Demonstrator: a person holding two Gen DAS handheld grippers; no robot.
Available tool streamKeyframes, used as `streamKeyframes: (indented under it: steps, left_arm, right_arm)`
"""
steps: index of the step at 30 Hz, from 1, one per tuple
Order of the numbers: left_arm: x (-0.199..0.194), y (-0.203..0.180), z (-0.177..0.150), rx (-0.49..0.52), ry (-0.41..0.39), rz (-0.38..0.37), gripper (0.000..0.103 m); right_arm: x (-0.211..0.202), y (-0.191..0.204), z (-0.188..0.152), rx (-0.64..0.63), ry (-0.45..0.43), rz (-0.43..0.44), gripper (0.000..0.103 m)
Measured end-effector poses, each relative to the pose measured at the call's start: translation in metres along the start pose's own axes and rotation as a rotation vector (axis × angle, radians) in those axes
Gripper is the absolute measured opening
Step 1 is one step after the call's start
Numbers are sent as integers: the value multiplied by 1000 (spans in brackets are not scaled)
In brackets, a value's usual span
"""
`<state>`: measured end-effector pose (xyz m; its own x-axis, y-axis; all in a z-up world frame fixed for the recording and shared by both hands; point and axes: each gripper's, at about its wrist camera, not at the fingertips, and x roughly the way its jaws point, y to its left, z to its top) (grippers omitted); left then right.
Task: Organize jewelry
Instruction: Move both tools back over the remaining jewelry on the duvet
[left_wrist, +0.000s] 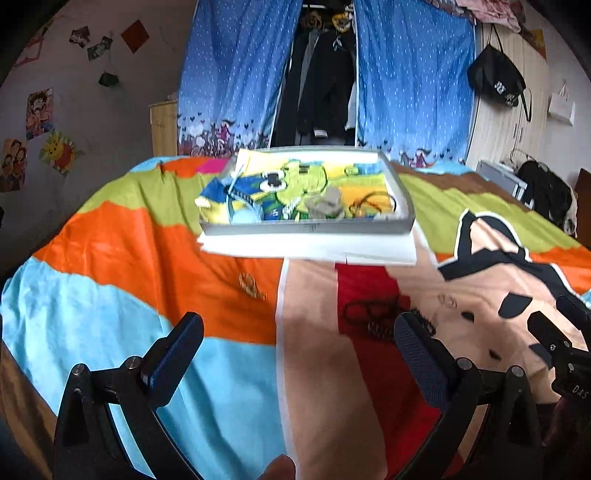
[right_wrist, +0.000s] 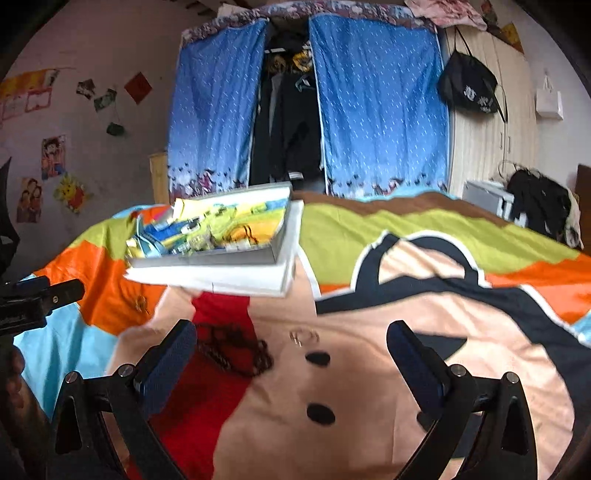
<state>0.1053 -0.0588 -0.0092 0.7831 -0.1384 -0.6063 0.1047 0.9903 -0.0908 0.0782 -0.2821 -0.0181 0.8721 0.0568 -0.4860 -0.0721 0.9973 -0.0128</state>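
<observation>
Black bead strings (right_wrist: 232, 350), one; gold pieces (left_wrist: 252, 285), one; claws, two.

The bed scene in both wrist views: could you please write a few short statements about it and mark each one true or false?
1. Both grippers, left gripper and right gripper, are open and hold nothing. True.
2. The dark beaded necklace lies inside the tray. False: it lies on the bedspread, in front of the tray.
3. The tray sits on a white box. True.
4. The gold piece lies on the orange part of the bedspread. True.
5. The blue curtains are fully closed. False: a gap shows dark hanging clothes.
</observation>
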Motion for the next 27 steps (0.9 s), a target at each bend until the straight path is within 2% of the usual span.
streamKeyframes:
  steps: [8,17,27]
  left_arm:
    - [17,-5,-21,41,107,-10,101]
    - [30,-5,-29,59,155,16,101]
    - [52,-1,-32,61,218,17,101]
  right_arm:
    - [10,-1,-25,15,79,8,103]
    - [23,0,-45,12,160,-6,103]
    - [41,-1,-49,-8,221,-18,103]
